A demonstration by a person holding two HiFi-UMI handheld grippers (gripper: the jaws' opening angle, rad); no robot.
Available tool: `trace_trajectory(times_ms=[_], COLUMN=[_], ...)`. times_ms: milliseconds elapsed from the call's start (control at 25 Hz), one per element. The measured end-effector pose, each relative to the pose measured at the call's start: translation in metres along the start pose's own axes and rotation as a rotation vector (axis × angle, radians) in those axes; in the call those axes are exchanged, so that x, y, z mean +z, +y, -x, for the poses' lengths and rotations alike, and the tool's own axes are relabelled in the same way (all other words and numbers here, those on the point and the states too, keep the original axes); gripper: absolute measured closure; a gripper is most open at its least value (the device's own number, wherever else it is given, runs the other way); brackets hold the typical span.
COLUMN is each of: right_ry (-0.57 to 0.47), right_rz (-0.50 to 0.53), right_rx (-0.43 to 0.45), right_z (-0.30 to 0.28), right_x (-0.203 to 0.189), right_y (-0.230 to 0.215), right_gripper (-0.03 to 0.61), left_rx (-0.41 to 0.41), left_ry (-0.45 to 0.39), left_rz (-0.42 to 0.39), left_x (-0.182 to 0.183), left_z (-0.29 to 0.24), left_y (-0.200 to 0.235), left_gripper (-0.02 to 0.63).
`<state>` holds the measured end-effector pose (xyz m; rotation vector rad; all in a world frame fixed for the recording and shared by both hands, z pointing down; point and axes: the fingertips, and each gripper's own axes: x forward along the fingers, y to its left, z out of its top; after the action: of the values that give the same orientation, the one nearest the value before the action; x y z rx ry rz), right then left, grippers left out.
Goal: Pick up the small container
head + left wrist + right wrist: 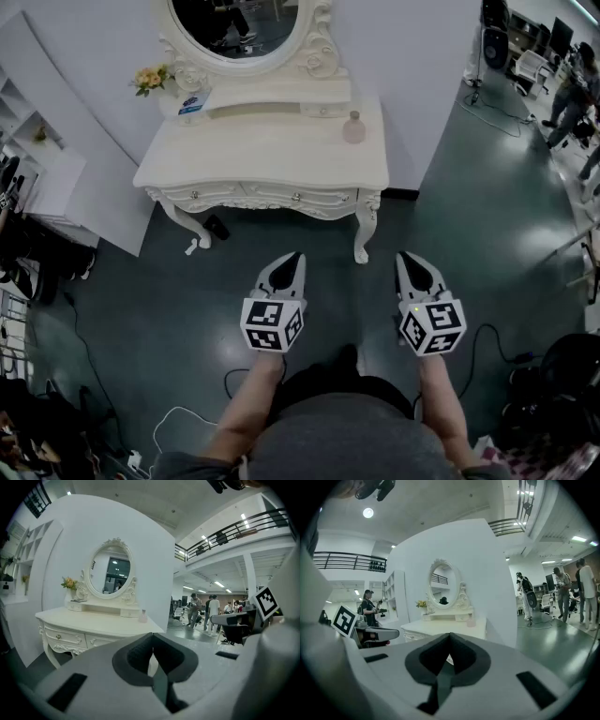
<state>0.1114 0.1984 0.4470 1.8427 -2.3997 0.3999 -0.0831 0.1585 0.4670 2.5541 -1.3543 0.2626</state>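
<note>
The small container [353, 127] is a pale pink bottle with a stopper. It stands near the back right of the white dressing table [272, 155]. It also shows far ahead as the small container [143, 616] in the left gripper view and the small container [471, 621] in the right gripper view. My left gripper [298, 255] and right gripper [401, 255] hang side by side over the floor, well short of the table's front edge. Both point toward the table. The left gripper [153, 634] and the right gripper [450, 634] have their jaws together with nothing between them.
An oval mirror [239, 28] tops the table, with a flower vase [148, 79] and a blue card [194, 103] at its back left. A black object [217, 227] lies under the table. White shelves [37, 159] stand left. People [574, 94] and gear are at the right; cables [173, 417] cross the floor.
</note>
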Motion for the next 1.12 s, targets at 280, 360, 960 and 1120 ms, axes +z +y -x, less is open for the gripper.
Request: trace_trajectory(times_ms=[280, 360, 960, 1120], right_ry=[0.006, 0.005, -0.035, -0.033], right_rz=[-0.004, 0.004, -0.023, -0.033], right_rx=[0.027, 0.037, 0.052, 0.057], right_z=[-0.008, -0.01, -0.013, -0.014], right_x=[-0.002, -0.001, 0.009, 0.011], right_y=[-0.014, -0.014, -0.027, -0.028], right_gripper=[0.575, 0.575, 0.552, 0.509], left_rx=[0.004, 0.011, 0.046, 0.05], left_ry=[-0.016, -0.022, -0.034, -0.03], left_rz=[0.033, 0.028, 0.027, 0.027], left_x=[0.006, 0.008, 0.008, 0.01], left_z=[-0.023, -0.026, -0.035, -0.035], left_y=[-0.01, -0.011, -0.015, -0.017], left_gripper=[0.607, 0.607, 0.607, 0.607])
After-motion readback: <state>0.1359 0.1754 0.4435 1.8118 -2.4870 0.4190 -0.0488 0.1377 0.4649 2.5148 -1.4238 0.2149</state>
